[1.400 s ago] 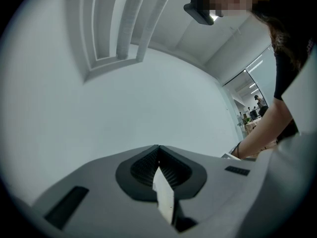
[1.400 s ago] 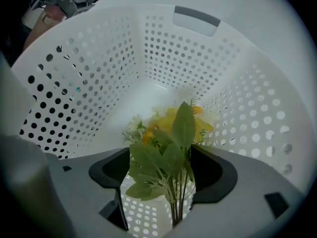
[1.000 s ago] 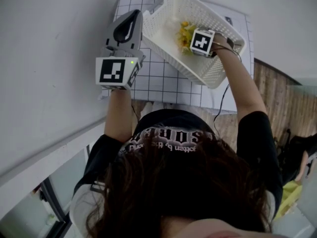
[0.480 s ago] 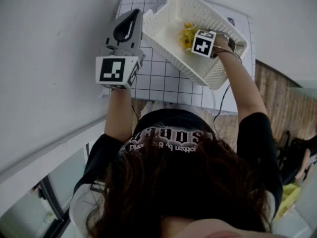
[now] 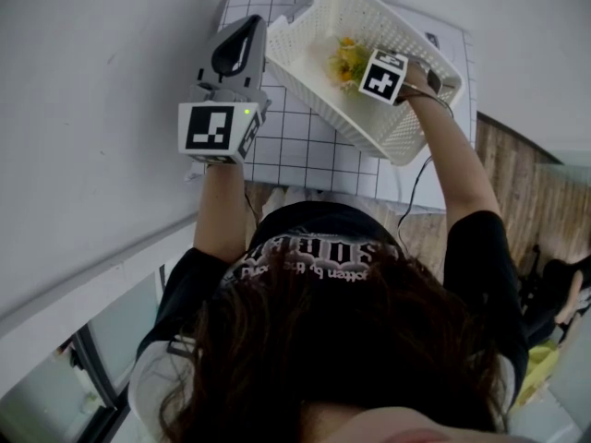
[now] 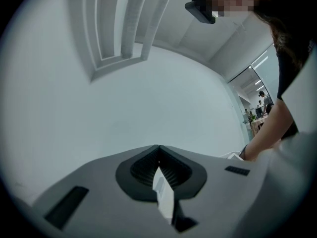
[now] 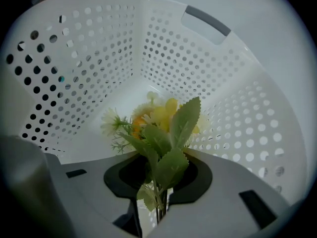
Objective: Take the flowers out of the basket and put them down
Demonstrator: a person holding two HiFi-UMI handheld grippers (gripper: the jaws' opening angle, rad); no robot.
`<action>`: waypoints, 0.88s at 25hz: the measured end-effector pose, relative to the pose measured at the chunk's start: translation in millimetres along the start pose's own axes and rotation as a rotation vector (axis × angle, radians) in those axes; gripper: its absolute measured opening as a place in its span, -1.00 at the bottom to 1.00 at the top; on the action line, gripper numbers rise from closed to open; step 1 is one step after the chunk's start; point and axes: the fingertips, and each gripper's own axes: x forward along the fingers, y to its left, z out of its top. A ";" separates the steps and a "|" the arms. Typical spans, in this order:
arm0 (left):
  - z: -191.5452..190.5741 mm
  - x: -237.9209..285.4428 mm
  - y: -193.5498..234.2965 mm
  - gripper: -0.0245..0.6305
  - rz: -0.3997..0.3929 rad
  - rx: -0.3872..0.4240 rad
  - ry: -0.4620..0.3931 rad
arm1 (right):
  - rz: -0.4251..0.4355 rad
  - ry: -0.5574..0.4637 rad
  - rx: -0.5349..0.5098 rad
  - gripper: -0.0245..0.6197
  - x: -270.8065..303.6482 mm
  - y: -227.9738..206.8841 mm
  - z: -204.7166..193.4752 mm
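A small bunch of yellow and white flowers (image 5: 347,61) with green leaves lies inside the white perforated basket (image 5: 406,146). My right gripper (image 5: 365,70) reaches into the basket from the right. In the right gripper view its jaws are closing, and the flowers' (image 7: 163,128) stems are pinched between them, with the blooms pointing toward the basket wall (image 7: 99,58). My left gripper (image 5: 242,30) hovers shut just left of the basket, above the table. The left gripper (image 6: 158,148) view shows only wall and ceiling beyond the closed jaws.
The basket sits tilted on a white mat with a black grid (image 5: 295,146) on the white table (image 5: 111,109). A wooden floor (image 5: 508,164) lies beyond the table edge at right. A cable (image 5: 411,187) hangs from the right gripper.
My right gripper has shifted slightly to the right inside the basket, staying over the flowers. The left gripper has not moved.
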 end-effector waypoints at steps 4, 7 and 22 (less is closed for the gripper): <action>-0.3 -1.2 3.2 -0.92 0.016 0.005 0.008 | -0.016 -0.059 0.022 -0.57 -9.7 -1.6 12.5; 2.5 -3.3 4.9 -0.92 0.023 0.015 0.010 | -0.029 -0.097 0.069 -0.58 -18.6 -4.8 17.4; 15.5 -21.0 19.8 -0.92 0.085 0.035 0.000 | -0.185 -0.421 0.284 -0.58 -104.9 -45.1 56.6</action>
